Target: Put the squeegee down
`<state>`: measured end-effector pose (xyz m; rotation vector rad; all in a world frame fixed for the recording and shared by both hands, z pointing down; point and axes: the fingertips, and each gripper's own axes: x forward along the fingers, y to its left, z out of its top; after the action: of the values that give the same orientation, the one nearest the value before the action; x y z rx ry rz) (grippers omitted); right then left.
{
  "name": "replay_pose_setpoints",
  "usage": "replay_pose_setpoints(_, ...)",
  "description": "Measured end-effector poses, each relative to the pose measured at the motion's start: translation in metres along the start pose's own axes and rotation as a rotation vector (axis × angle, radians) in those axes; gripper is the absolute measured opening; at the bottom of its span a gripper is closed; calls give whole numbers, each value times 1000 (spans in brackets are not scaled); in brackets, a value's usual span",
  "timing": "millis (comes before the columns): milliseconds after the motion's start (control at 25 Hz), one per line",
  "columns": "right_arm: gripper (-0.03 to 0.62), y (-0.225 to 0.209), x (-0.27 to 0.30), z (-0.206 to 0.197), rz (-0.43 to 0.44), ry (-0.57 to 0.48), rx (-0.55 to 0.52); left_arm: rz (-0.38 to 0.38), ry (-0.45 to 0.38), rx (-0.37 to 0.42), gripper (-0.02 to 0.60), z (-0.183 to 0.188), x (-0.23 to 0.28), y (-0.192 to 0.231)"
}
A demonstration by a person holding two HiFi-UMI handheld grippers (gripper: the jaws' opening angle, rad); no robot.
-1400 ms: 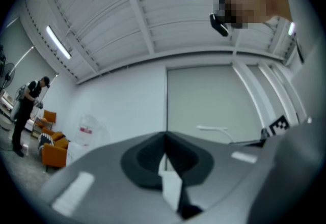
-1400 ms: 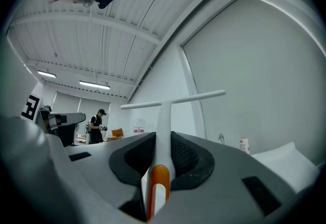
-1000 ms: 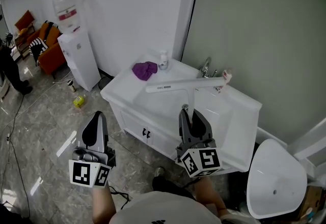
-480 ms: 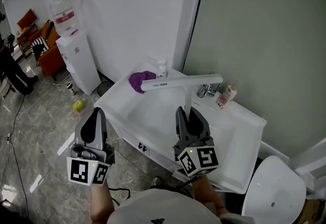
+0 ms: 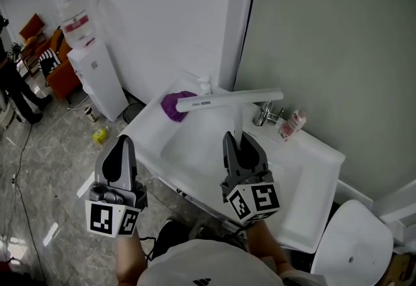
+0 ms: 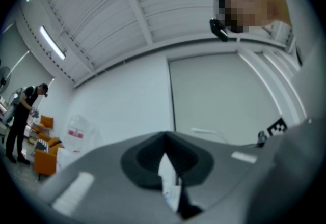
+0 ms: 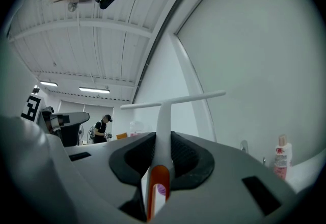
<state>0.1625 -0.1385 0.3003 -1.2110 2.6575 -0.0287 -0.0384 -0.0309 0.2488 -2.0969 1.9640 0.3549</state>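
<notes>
My right gripper [image 5: 238, 140] grips the white T-shaped plastic squeegee [image 5: 229, 100] by its handle. The blade lies crosswise ahead, over the white sink [image 5: 311, 173]. My left gripper [image 5: 122, 143] is closed and empty.

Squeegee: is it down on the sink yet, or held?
Held, not down. The right gripper is shut on the handle of the squeegee, and the blade hangs level in the air above the sink.

Open basin [image 5: 195, 143] ahead; faucet [image 5: 266, 112], bottle [image 5: 291, 125] back right, purple cloth [image 5: 174, 104] back left.
</notes>
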Motion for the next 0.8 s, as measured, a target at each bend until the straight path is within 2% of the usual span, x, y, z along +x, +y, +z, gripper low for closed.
replay_pose_setpoints(280, 78, 4, 34, -17, -14, 24, -3, 1, 2, -29, 8, -18, 21, 34)
replay_pose_setpoints(800, 78, 16, 154, -50, -133, 33, 1, -127, 14, -55, 8, -54, 116, 139)
